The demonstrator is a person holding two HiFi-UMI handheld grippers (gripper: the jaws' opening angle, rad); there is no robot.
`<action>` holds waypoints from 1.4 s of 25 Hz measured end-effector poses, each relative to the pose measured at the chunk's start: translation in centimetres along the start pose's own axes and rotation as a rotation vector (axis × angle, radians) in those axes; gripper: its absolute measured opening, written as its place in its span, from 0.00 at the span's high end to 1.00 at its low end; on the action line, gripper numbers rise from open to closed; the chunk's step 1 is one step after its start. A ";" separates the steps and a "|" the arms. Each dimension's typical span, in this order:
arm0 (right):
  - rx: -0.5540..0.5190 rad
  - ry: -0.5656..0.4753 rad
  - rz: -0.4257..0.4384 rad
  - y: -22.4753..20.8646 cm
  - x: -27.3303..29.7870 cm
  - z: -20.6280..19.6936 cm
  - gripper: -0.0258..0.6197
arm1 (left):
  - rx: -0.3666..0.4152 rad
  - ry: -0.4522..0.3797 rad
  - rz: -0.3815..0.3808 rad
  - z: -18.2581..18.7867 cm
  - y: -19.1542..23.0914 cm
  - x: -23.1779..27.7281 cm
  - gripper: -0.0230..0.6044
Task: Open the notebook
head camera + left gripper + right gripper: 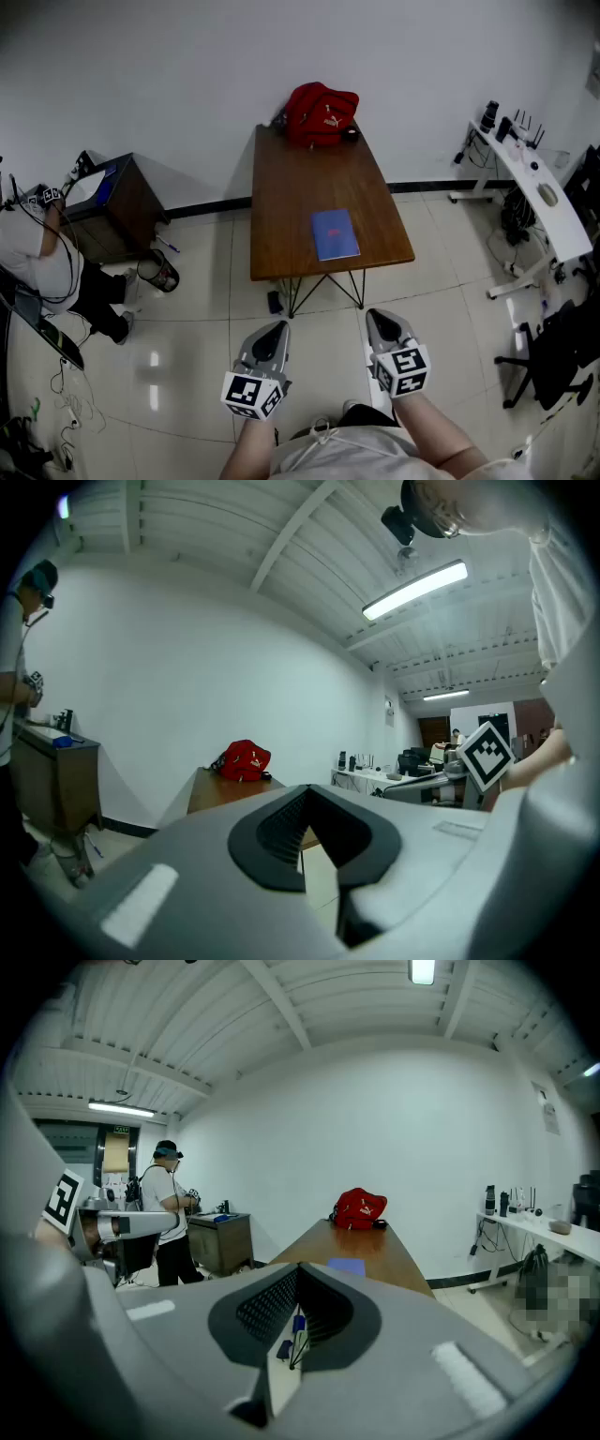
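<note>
A closed blue notebook (335,234) lies flat near the front end of a long brown table (291,206). In the right gripper view the notebook (347,1266) shows just beyond the jaw tips. Both grippers hang over the tiled floor, short of the table's near edge. My left gripper (269,336) is shut and holds nothing, and in its own view the left gripper (305,794) hides the notebook. My right gripper (382,323) is shut and empty too, and the right gripper (298,1269) points slightly down along the table.
A red bag (322,114) sits at the table's far end against the wall. A person (37,253) stands at a dark cabinet (117,206) on the left. A white desk (539,187) and a black chair (553,347) are on the right. A small dark object (274,302) lies on the floor under the table.
</note>
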State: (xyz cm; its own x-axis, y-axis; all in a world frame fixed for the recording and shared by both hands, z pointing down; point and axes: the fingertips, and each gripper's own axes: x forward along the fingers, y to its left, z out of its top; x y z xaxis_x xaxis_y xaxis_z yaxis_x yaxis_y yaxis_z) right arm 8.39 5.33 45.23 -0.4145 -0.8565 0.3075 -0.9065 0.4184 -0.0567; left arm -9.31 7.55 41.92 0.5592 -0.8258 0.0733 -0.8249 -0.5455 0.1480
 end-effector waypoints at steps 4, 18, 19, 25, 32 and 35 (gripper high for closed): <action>0.006 0.010 -0.008 -1.0 2.5 0.2 0.95 | -0.005 0.016 -0.004 -0.4 2.0 1.7 0.96; 0.046 0.122 0.003 -12.8 19.0 0.2 0.95 | -0.011 0.098 0.057 -2.4 10.3 18.6 0.96; 0.048 0.141 0.009 -13.5 20.3 -0.1 0.95 | -0.024 0.099 0.063 -2.6 10.9 19.8 0.96; 0.081 0.275 0.027 -17.6 27.3 -3.2 0.95 | -0.085 0.144 0.052 -5.3 12.5 26.3 0.96; 0.173 0.442 0.068 -19.0 32.0 -8.1 0.82 | -0.120 0.216 0.017 -8.0 13.4 30.6 0.96; 0.221 0.504 0.060 -19.7 33.2 -10.3 0.80 | -0.136 0.249 0.010 -9.3 13.8 31.5 0.96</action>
State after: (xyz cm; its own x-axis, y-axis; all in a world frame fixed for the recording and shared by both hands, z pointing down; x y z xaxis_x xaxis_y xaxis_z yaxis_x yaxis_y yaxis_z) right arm 13.30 -28.23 66.30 -0.4254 -0.5602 0.7108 -0.9003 0.3419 -0.2694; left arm -2.32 -24.71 55.40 0.5682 -0.7611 0.3128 -0.8211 -0.4996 0.2760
